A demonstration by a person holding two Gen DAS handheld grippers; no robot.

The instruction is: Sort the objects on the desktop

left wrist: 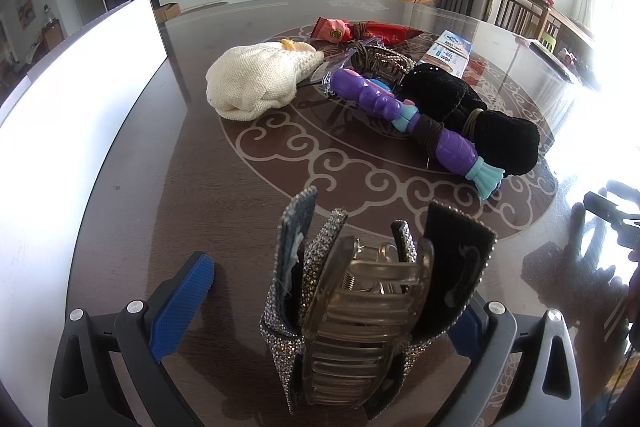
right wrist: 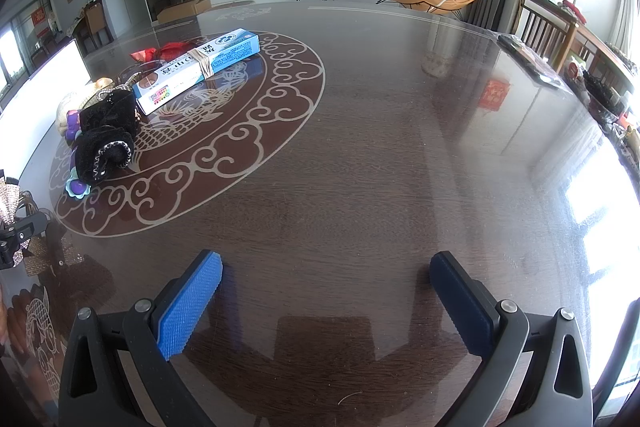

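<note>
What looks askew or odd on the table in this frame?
The rhinestone bow hair clip stands on end between the open left gripper, its blue left finger clear of it; the right side is hidden. Behind it, toys, cloth and snack packets lie jumbled in the unsorted pile. Nothing looks spilled or broken.

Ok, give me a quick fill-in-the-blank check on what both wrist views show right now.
1. The rhinestone hair claw clip stands between the left gripper's ____ jaws.
2. The right gripper holds ____.
3. The purple jump rope handles lie against a ____ velvet bow.
4. A rubber band wraps the blue and white ____.

Missing words: open; nothing; black; box
</note>
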